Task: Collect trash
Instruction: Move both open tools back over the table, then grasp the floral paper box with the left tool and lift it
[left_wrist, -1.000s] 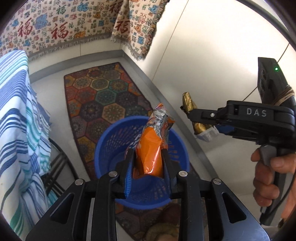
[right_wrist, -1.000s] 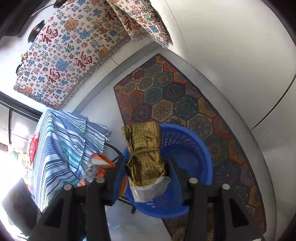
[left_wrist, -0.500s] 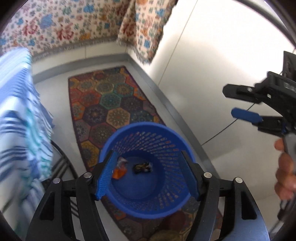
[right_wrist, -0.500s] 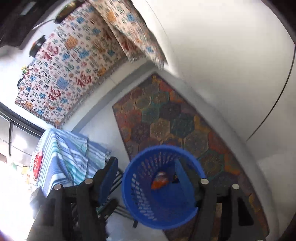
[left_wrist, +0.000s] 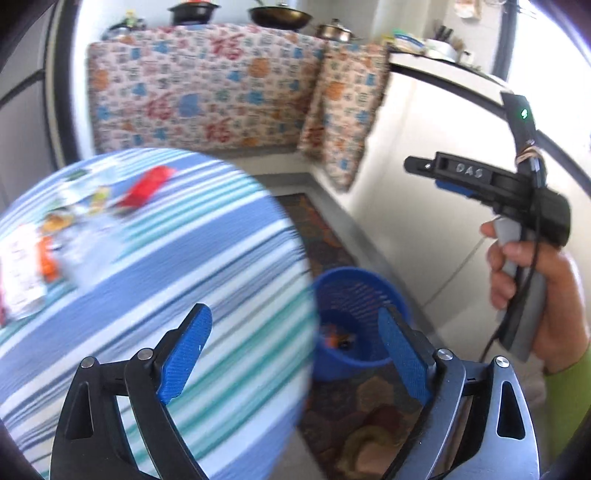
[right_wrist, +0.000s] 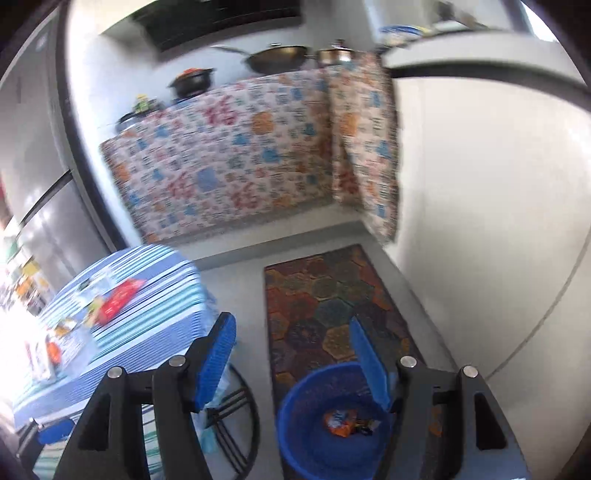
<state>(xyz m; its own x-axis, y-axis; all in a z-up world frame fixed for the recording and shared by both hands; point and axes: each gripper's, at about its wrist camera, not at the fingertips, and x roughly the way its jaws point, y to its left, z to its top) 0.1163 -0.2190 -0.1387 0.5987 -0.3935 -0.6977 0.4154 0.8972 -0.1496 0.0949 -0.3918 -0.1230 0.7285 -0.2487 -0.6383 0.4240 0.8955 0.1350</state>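
Raised above the blue mesh basket (right_wrist: 295, 421), left gripper (left_wrist: 291, 354) and right gripper (right_wrist: 291, 362) both spread wide, gripping nothing. Inside the basket, a crinkled orange wrapper (right_wrist: 340, 421). Left of the basket, a striped cloth-covered table (left_wrist: 155, 266) with blurred litter.

Round desk (left_wrist: 207, 280) draped in blue, white and teal striped cloth (right_wrist: 155, 317), blurred. On it: red flat packet (left_wrist: 146, 186) toward far side, orange wrapper (left_wrist: 47, 254), white printed packet (left_wrist: 18, 273), a few small unclear bits (left_wrist: 98, 197). Floor (right_wrist: 240, 291) pale grey, carrying patterned hexagon rug (right_wrist: 332, 295). Blue mesh basket (right_wrist: 306, 424) stood on rug's near end, just beside desk.
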